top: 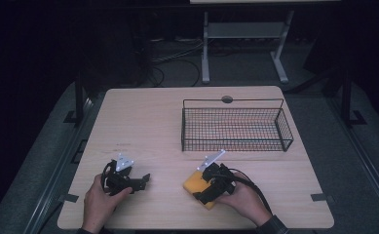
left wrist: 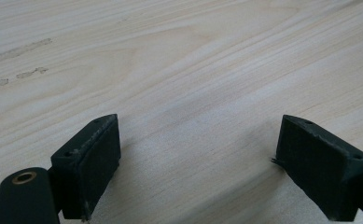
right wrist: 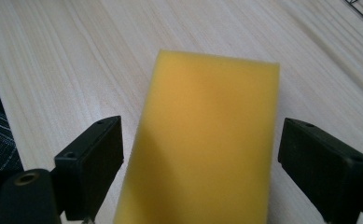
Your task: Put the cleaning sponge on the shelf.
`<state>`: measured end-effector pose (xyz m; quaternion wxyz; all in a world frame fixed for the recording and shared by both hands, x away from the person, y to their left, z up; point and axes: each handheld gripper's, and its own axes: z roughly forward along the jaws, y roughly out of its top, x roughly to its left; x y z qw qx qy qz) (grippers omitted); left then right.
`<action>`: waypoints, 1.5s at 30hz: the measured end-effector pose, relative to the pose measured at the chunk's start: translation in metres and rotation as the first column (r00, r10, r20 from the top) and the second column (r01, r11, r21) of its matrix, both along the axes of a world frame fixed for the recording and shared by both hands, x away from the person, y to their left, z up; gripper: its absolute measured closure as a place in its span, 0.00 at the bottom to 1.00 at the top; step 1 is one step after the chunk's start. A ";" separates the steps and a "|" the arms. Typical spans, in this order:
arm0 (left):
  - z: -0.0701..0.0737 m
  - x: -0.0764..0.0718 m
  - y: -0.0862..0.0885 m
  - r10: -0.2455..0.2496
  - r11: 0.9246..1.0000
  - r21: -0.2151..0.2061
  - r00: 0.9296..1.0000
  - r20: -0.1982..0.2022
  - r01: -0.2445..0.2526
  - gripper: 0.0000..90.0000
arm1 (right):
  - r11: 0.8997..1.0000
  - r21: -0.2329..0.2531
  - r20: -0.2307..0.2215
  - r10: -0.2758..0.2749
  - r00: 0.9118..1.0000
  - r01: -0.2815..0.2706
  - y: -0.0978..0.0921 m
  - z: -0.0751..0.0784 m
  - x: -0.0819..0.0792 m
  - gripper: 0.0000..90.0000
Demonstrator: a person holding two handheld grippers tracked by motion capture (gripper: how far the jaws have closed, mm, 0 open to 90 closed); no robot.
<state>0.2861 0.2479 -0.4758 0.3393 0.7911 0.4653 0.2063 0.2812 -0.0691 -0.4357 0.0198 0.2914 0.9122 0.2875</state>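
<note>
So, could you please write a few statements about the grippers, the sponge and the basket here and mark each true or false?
1. The yellow sponge lies between the open jaws of the right gripper. True.
2. The sponge lies inside the wire basket. False: it lies on the table, nearer the person than the basket.
3. The left gripper is open over bare wood. True.
4. The left gripper grips the basket rim. False: it is well apart from the basket.
</note>
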 end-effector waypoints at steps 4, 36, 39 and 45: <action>0.000 0.000 0.000 0.000 1.000 0.000 1.000 0.000 0.000 0.14 | 1.000 -0.021 0.003 0.001 1.000 -0.001 0.003 -0.004 0.001 0.15; 0.000 0.000 0.000 0.000 1.000 0.000 1.000 0.000 0.000 0.14 | 0.998 -0.053 -0.010 0.012 1.000 -0.012 -0.001 -0.010 0.002 0.24; 0.000 0.000 0.000 0.000 1.000 0.000 1.000 0.000 0.000 0.14 | 0.999 -0.044 -0.010 0.005 1.000 -0.006 -0.004 -0.007 0.002 0.24; 0.000 0.000 0.000 0.000 1.000 0.000 1.000 0.000 0.000 0.14 | 0.999 -0.038 -0.004 -0.004 1.000 0.003 -0.010 -0.001 0.004 0.24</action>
